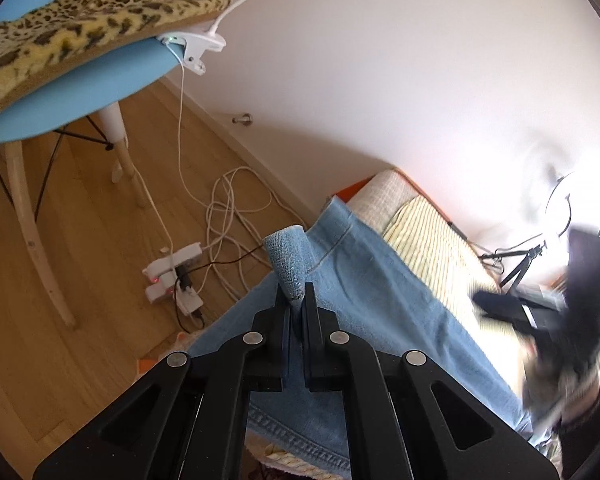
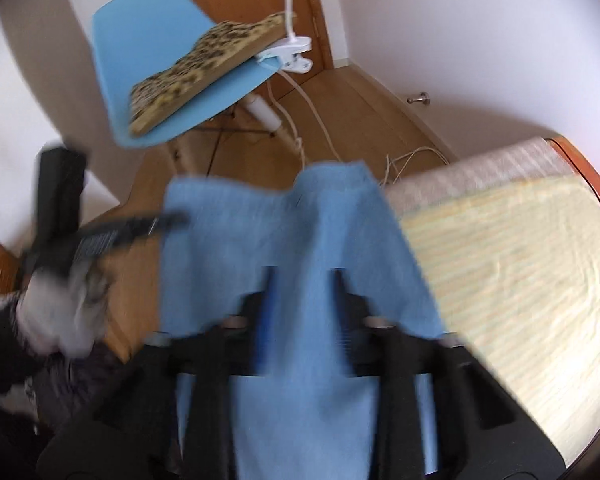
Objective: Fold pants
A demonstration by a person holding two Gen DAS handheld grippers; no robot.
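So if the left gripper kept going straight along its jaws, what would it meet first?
The left gripper is already shut on a fold of the light blue denim pants. Past that fold, probably the wooden floor near the white power strip; depth is unclear.

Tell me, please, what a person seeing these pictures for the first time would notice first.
First comes the light blue pants, filling the middle of both views and draped over a striped yellow bed cover. The left hand-held gripper is shut on a fold of the denim. Behind, a blue chair with a leopard-print cushion stands on the wooden floor, a white clip lamp clamped to its edge.
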